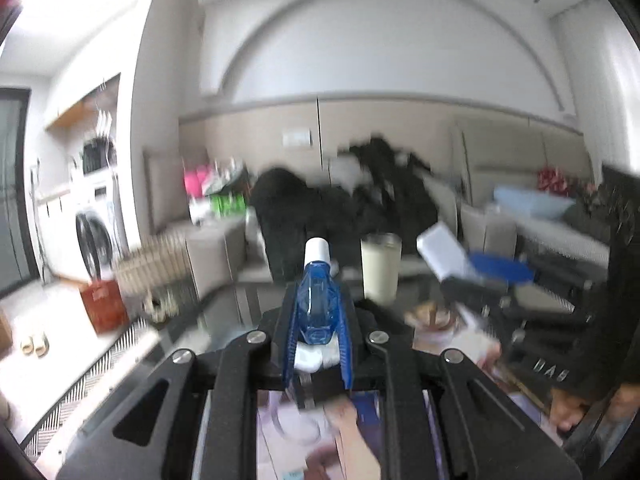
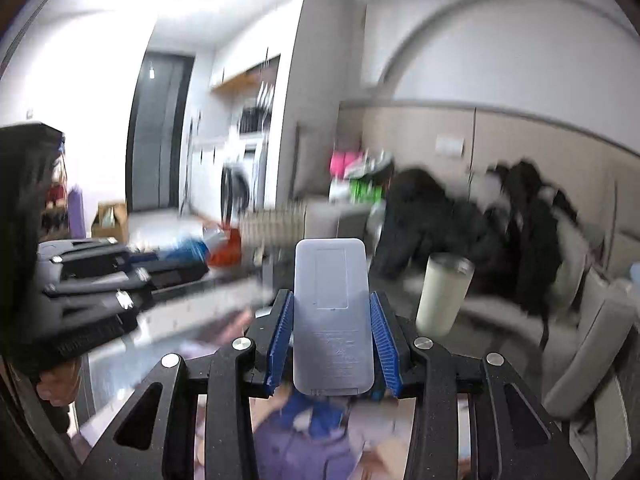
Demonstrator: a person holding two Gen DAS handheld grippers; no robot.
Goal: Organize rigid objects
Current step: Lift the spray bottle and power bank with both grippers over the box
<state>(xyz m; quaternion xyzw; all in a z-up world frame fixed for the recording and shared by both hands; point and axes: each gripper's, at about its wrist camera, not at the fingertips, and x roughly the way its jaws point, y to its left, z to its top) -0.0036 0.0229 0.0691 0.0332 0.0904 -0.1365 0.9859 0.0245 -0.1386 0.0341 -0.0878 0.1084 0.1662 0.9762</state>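
Note:
My left gripper (image 1: 318,320) is shut on a small clear blue bottle (image 1: 318,304) with a white cap, held upright above the glass table (image 1: 224,312). My right gripper (image 2: 332,332) is shut on a white remote control (image 2: 332,312), back side facing the camera. In the left wrist view the right gripper (image 1: 500,268) and its remote (image 1: 442,252) show at the right, raised above the table. In the right wrist view the left gripper's black body (image 2: 88,280) shows at the left. Both views are blurred by motion.
A cream tumbler (image 1: 380,266) stands on the table; it also shows in the right wrist view (image 2: 442,294). Printed pictures (image 1: 320,432) lie under the glass. Behind are a sofa with dark clothes (image 1: 352,204), a red bag (image 1: 104,306) and a washing machine (image 1: 96,236).

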